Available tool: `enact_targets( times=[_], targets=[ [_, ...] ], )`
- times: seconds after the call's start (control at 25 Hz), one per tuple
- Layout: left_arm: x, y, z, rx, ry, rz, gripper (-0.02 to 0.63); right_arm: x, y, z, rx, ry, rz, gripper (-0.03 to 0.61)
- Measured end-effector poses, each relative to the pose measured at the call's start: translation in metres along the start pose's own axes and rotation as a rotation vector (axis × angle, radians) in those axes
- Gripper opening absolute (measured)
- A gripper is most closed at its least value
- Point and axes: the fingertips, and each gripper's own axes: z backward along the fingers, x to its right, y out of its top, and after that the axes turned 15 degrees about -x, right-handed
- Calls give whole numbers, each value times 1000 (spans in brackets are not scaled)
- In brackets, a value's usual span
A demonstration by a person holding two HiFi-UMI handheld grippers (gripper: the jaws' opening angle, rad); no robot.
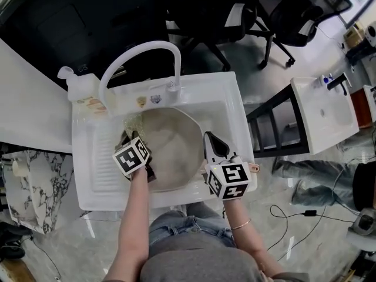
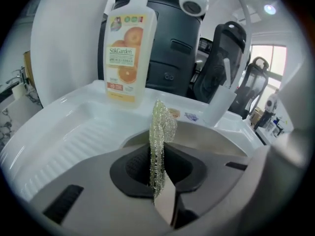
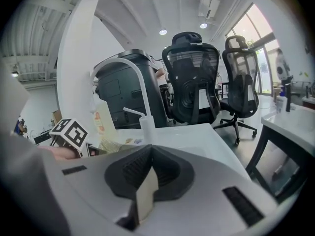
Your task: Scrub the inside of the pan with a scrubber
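Note:
A pale round pan (image 1: 170, 151) lies in the basin of the white sink (image 1: 235, 104); its rim (image 2: 211, 141) shows just beyond my left jaws. My left gripper (image 1: 134, 137) (image 2: 158, 173) hovers over the pan's left edge, shut on a yellow-green mesh scrubber (image 1: 134, 124) (image 2: 160, 127) that sticks up from its jaws. The scrubber (image 3: 110, 146) also shows in the right gripper view beside the left gripper's marker cube (image 3: 69, 132). My right gripper (image 1: 210, 138) (image 3: 147, 168) sits over the pan's right edge, shut with nothing visible between the jaws. A small pinkish handle end (image 1: 254, 168) pokes out beside it.
A curved white faucet (image 1: 141, 54) (image 3: 133, 77) arches over the basin. A dish-soap bottle with orange print (image 1: 88, 96) (image 2: 125, 53) stands at the back left corner. A ribbed drainboard (image 1: 103, 169) lies left of the basin. Black office chairs (image 1: 282, 16) stand behind.

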Motion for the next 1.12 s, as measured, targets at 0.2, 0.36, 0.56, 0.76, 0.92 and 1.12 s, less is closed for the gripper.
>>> enact_targets(
  times=[0.2, 0.36, 0.56, 0.76, 0.92, 1.12],
  targets=[
    [-2, 9, 32, 69, -47, 45, 64, -14, -4, 7, 9, 7, 12, 11],
    [-5, 21, 64, 104, -132, 13, 64, -24, -1, 15, 26, 4, 22, 11],
    [23, 7, 67, -42, -231, -340, 64, -31, -4, 27, 41, -11, 25, 11],
    [60, 15, 60, 40, -57, -970, 64, -30, -6, 37, 47, -38, 23, 11],
    [72, 16, 39, 93, 180, -1468, 64, -25, -11, 45, 47, -65, 13, 11],
    [66, -9, 10, -8, 334, -1894, 64, -11, -18, 55, 47, -101, -10, 11]
  ],
)
